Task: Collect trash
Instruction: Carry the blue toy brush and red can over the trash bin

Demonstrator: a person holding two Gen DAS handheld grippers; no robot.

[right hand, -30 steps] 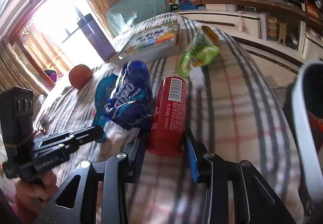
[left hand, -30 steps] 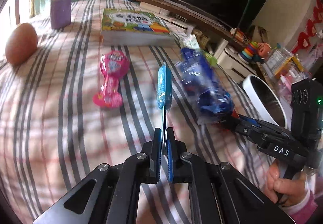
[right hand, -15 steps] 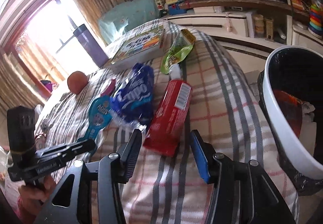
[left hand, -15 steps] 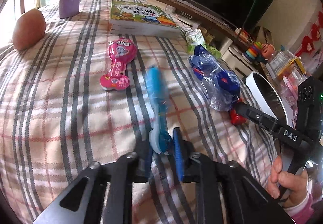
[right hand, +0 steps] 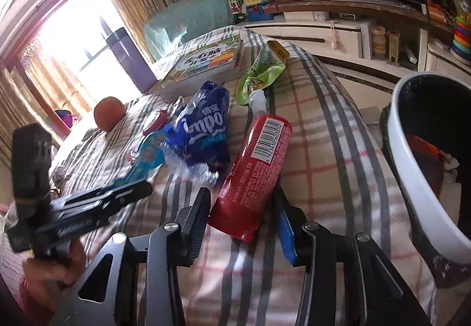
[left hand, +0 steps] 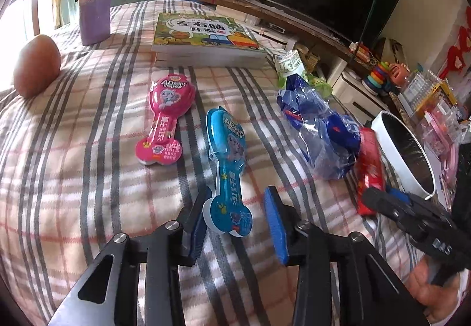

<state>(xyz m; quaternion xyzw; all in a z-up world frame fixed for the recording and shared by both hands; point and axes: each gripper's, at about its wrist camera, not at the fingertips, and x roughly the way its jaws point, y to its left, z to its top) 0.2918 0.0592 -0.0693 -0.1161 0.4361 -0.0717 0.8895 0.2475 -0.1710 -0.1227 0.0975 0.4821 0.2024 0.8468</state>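
Trash lies scattered on a plaid blanket (left hand: 88,149); the left gripper (left hand: 238,226) has its jaws opening around the lower end of a blue spoon-shaped packet (left hand: 228,167) that lies flat on the cloth, the left pad close against it, the right pad clear of it; a pink packet (left hand: 166,123) of the same shape lies just beside it; the right gripper (right hand: 244,223) has its jaws closing around the bottom of a red snack wrapper (right hand: 254,170), not yet pressing it; a crumpled blue bag (right hand: 203,131) lies touching that wrapper; a green pouch (right hand: 260,73) lies beyond it, near a picture book (right hand: 203,64); a white-rimmed bin (right hand: 412,167) stands just beside the bed's edge, right of the wrapper.
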